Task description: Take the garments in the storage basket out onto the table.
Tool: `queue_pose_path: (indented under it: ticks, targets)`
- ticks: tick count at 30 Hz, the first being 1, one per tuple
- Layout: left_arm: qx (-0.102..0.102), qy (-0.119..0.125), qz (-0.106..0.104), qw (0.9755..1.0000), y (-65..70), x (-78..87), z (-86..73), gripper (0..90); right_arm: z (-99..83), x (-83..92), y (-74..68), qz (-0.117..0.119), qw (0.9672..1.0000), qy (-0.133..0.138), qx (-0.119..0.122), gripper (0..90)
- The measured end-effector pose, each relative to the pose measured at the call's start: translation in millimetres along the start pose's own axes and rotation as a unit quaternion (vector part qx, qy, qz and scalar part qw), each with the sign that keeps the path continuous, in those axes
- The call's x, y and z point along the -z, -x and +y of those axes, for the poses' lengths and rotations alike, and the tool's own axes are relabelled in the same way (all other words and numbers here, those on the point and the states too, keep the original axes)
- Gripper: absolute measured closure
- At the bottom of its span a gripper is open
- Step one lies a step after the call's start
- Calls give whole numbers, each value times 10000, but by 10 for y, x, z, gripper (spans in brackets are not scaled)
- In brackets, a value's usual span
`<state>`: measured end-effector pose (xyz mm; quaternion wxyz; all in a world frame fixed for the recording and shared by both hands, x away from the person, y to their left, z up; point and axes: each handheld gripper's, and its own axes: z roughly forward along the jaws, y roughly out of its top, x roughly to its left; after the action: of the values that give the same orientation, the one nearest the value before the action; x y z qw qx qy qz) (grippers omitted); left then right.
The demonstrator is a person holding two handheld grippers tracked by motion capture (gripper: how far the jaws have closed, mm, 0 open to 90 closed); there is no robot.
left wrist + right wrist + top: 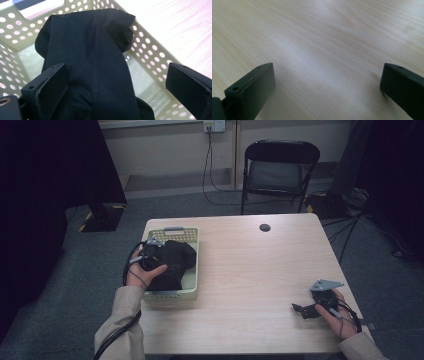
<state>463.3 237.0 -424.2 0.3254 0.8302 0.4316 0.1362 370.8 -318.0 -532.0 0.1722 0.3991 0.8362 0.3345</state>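
A black garment point(92, 70) is seen heaped in a pale green perforated basket point(187, 237) at the left of the tabletop point(250, 270). The left gripper point(115, 85) is held over it, fingers point(50, 85) spread apart, nothing grasped. The right gripper point(327, 87), fingers likewise released, is held over bare tabletop.

Black cloth point(172, 262) heaped high in the perforated basket point(192, 270) at table's left edge, basket walls hemming it in, open bare tabletop point(250, 270) stretching right.
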Motion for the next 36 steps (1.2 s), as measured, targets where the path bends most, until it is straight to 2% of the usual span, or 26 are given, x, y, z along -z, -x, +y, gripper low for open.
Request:
queue_pose_path:
  ticks: [9,12,16,17,22,27,36]
  targets:
    - [65,-64,84,9999,-83,-108,10,32,-1,0,-1,-3,10000,1,-1,0]
    - [61,-187,124,9997,-100,-175,12,28,-1,0,-1,-3,10000,1,-2,0]
    - [-21,-355,285,9990,-114,-250,23,27,-1,0,-1,-4,10000,1,-2,0]
    - [25,-361,294,9989,-120,-271,19,30,-1,1,-1,-3,10000,1,-3,0]
    - [42,-490,249,9985,-139,-355,17,29,-1,0,-1,-4,10000,2,-1,0]
    - [162,-579,207,9980,-163,-443,22,23,-1,1,-1,-4,10000,1,-2,0]
    - [216,-878,205,9957,-204,-553,17,13,-1,0,-1,-4,10000,2,-3,0]
